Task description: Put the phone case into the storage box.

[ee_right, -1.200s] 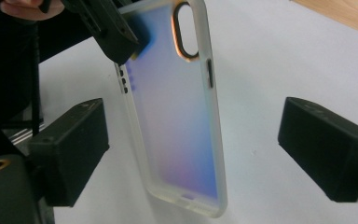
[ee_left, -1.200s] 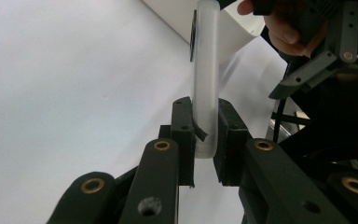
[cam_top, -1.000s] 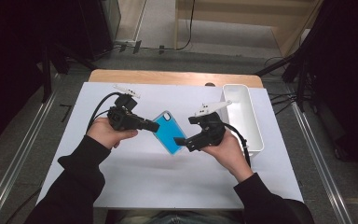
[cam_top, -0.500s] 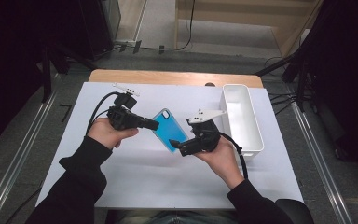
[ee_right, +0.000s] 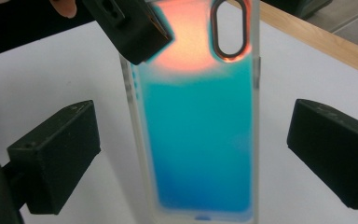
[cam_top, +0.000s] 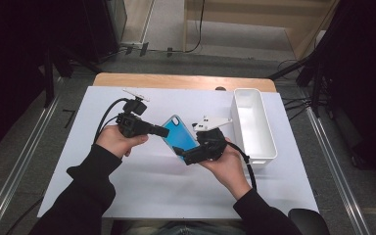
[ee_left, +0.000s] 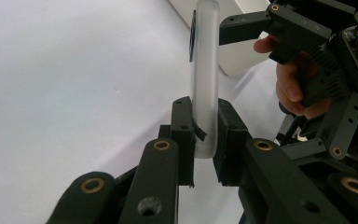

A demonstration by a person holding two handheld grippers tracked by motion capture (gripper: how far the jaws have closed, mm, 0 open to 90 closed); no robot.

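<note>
A phone case [cam_top: 180,131], blue with an orange top and clear rim, is held tilted above the white table cover. My left gripper [cam_top: 160,131] is shut on its left edge; in the left gripper view the case [ee_left: 206,93] stands edge-on between my pads. My right gripper [cam_top: 182,154] is at the case's near end. In the right gripper view its two black jaws stand wide apart, either side of the case [ee_right: 198,140], without touching it. The left gripper's jaw [ee_right: 130,28] clamps the case's upper corner beside the camera cutout.
A white rectangular bin [cam_top: 269,142] stands empty at the right of the table, close behind my right hand. The white cover [cam_top: 127,196] spreads over the table, with a wooden edge [cam_top: 176,81] at the far side. Cables trail from both grippers.
My right gripper has shifted slightly left and nearer, closing in on the case's near end. The left gripper and the case have stayed in place.
</note>
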